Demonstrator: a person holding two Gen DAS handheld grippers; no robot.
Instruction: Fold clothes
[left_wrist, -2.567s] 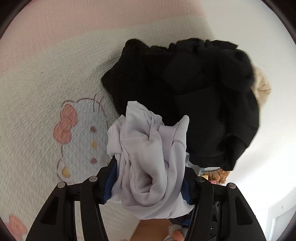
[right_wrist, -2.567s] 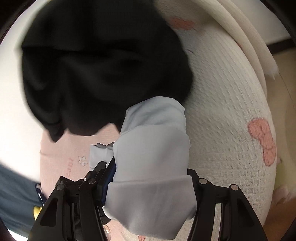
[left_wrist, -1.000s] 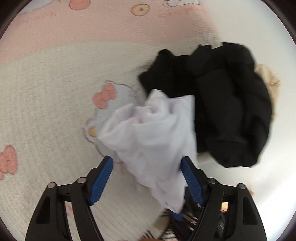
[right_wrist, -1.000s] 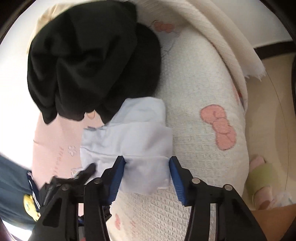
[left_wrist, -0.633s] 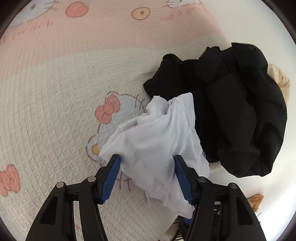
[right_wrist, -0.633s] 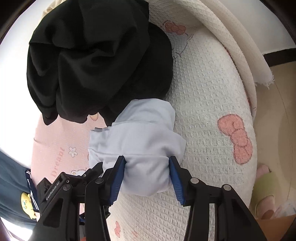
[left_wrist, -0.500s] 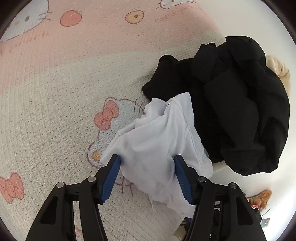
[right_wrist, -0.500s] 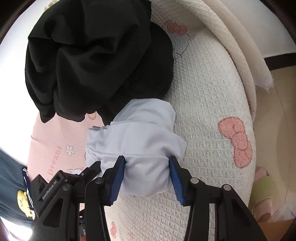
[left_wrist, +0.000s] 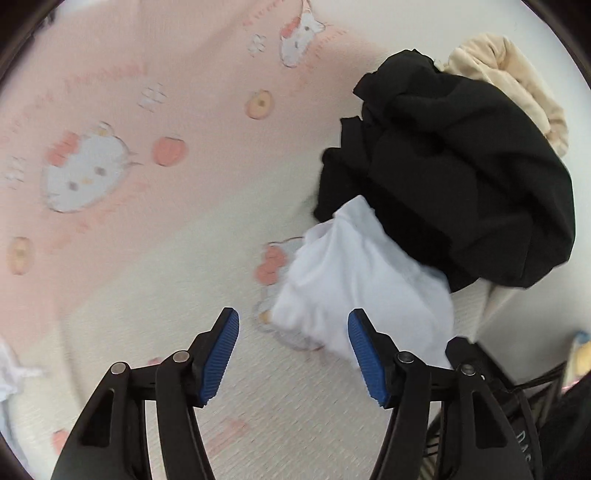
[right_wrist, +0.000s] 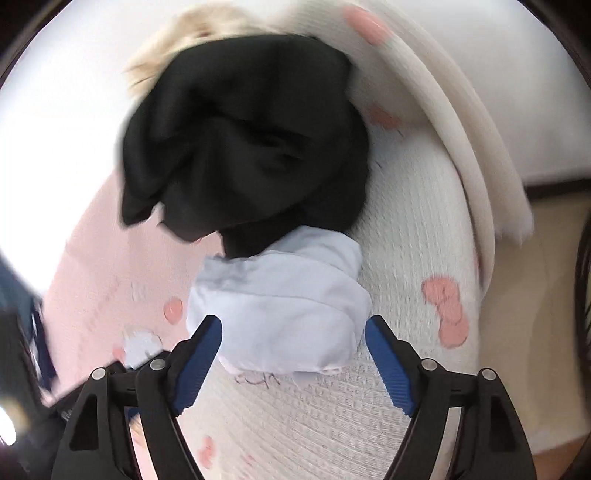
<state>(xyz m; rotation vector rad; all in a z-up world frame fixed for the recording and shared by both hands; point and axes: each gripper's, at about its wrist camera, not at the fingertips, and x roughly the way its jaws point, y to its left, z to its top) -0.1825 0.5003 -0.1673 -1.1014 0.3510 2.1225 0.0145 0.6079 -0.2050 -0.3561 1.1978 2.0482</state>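
Left tool (left_wrist: 293, 325): its two blue pads stand apart and hold nothing. It hangs above the blanket and looks down at it.
Right tool (right_wrist: 293, 334): its jaws have just been opening. The pads are wide apart now and no longer squeeze the cloth.
White cloth (left_wrist: 364, 291): a small bundled piece, lying on the blanket. From the left tool it sits just ahead and a bit toward the right pad, not touching either pad. From the right tool (right_wrist: 284, 306) it lies straight ahead, with its near edge between the two pads; a small gap shows beside each pad.
Black clothes (left_wrist: 454, 192): a big crumpled heap just past the white cloth, farther from both tools. Its edge touches the far side of the white cloth, and part of it lies over that side.
Tan cloth (left_wrist: 517, 85): it peeks out behind the black heap, the farthest thing from the tools.
Blanket (left_wrist: 155, 236): pink and cream with cartoon cats and bows, spread under everything. Both pictures are a bit blurry.
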